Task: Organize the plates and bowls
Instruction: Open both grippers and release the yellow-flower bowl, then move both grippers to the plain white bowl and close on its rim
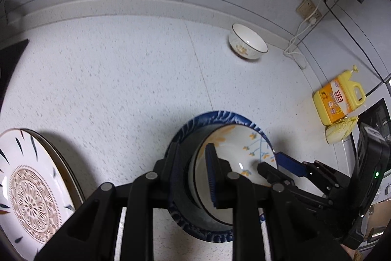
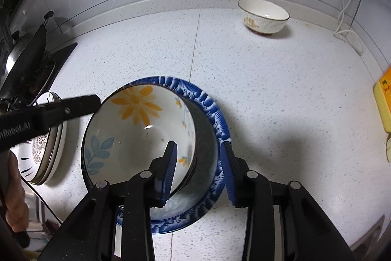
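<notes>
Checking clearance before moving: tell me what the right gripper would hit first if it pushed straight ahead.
Most likely the flowered bowl: the right gripper straddles its near wall, one finger inside, one outside. Just below sits the blue-rimmed plate. Depth is hard to judge.

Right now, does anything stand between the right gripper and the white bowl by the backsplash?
Nothing visible does; only bare speckled countertop lies before the white bowl. But the right gripper straddles the flower bowl rim, one finger inside.
</notes>
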Demonstrator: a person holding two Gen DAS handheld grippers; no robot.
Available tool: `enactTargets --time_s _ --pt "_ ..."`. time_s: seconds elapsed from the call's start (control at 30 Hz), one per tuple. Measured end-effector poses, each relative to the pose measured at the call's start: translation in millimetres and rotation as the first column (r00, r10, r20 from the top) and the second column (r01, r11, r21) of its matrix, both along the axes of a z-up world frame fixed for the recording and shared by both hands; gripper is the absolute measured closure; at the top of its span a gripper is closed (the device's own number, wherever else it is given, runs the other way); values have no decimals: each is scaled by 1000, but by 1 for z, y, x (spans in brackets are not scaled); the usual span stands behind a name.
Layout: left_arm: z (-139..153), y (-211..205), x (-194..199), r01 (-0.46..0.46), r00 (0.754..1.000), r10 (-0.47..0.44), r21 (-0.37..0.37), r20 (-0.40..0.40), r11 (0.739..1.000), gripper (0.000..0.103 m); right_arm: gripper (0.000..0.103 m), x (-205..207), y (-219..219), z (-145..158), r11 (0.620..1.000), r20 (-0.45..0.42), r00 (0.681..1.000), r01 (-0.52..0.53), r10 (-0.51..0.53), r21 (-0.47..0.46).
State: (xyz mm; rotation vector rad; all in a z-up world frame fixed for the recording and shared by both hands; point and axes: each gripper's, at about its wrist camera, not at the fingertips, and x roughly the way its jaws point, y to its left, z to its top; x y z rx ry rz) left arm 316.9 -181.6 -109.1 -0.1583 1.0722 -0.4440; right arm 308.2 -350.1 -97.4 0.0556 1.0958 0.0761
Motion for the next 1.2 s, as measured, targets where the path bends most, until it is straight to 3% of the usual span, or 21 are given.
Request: enactTargets --time_s 0.23,0.47,0.67,0.77,1.0,1.2 --pt "11 4 18 0 1000 -1 29 18 1000 82 60 1 -12 10 1000 39 999 17 -17 -15" --pt "16 -17 70 31 999 -31 46 16 998 82 51 25 -37 30 994 103 994 55 -45 -96" --pt "20 -52 133 56 998 -56 38 22 998 81 46 72 -75 41 980 154 985 109 -83 -169" --pt "23 -77 164 80 996 -81 20 29 997 81 46 107 -99 47 980 165 981 124 -98 -156" --pt "10 -132 227 110 994 -111 -26 -23 994 81 44 192 -146 41 991 106 988 122 -115 -61" --pt "-9 -169 260 132 988 -137 -71 -66 989 81 44 239 -156 16 989 42 993 112 -109 -92"
